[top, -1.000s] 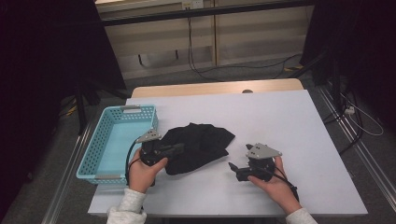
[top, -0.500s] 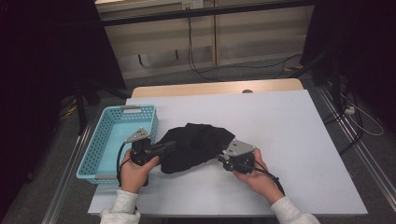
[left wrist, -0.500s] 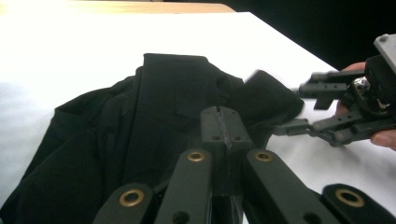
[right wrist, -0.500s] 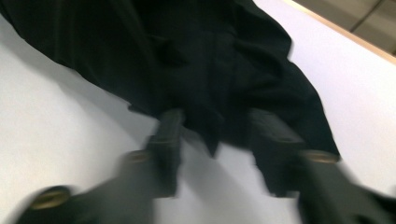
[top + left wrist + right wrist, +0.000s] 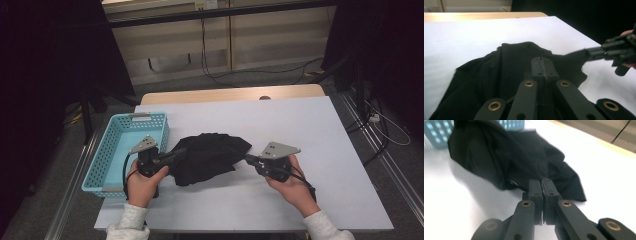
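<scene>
L gripper (image 5: 176, 154) fingers clamped on black cloth (image 5: 210, 156) L edge; R gripper (image 5: 248, 159) fingers just closed, pinching R corner

You face a white-topped table (image 5: 310, 150) with a wooden far edge (image 5: 235, 93), a grey floor (image 5: 260, 75) strewn with cables (image 5: 210, 55), pale wall panels (image 5: 250, 35) behind, and dark curtains (image 5: 45, 75) either side.

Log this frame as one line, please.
left tongs: shut on crumpled black cloth | right tongs: just closed on cloth's other edge | light-blue plastic basket: beside cloth | white table: cloth on it
</scene>
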A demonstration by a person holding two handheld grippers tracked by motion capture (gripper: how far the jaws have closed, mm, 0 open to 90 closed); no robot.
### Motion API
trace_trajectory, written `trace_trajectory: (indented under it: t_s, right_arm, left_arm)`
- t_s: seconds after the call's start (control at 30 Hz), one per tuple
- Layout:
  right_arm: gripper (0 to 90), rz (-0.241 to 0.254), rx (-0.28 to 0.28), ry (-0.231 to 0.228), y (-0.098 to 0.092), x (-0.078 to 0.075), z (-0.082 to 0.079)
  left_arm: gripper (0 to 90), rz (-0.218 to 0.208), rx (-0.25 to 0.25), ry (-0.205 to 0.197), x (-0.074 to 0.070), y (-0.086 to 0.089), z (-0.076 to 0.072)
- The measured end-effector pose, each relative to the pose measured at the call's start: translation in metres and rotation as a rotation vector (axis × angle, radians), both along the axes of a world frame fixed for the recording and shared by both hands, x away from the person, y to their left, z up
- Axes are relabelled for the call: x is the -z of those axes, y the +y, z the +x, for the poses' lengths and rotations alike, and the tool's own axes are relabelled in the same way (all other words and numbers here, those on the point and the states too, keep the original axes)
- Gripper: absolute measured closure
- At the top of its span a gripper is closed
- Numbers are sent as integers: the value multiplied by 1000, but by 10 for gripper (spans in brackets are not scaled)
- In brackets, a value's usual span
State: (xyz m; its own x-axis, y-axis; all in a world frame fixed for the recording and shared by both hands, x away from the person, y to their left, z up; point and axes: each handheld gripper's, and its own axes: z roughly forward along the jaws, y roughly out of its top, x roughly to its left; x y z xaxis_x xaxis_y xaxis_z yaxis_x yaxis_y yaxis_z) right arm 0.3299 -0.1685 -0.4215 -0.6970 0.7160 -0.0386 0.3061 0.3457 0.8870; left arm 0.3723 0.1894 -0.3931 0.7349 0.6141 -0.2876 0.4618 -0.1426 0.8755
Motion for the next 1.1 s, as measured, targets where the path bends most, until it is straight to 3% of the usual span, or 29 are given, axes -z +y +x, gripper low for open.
trace_trajectory:
  t_s: [0.13,0.3,0.5,0.67,0.93,1.1]
  right_arm:
    - [874,13,10,2,-15,-4,-7]
    - [874,42,48,31,-33,1,-12]
    - [873,-3,98,73,-40,16,-12]
    - [872,-25,140,82,-43,19,-10]
    - [871,-36,180,98,-51,24,-3]
    - [871,-40,178,101,-49,25,-1]
  left_arm:
    - [900,2,21,4,3,-13,4]
    - [900,23,50,25,14,-33,12]
    - [900,76,78,66,34,-51,17]
    - [886,79,100,61,33,-55,14]
    - [565,105,118,34,17,-56,-2]
    - [432,136,140,48,20,-60,-11]
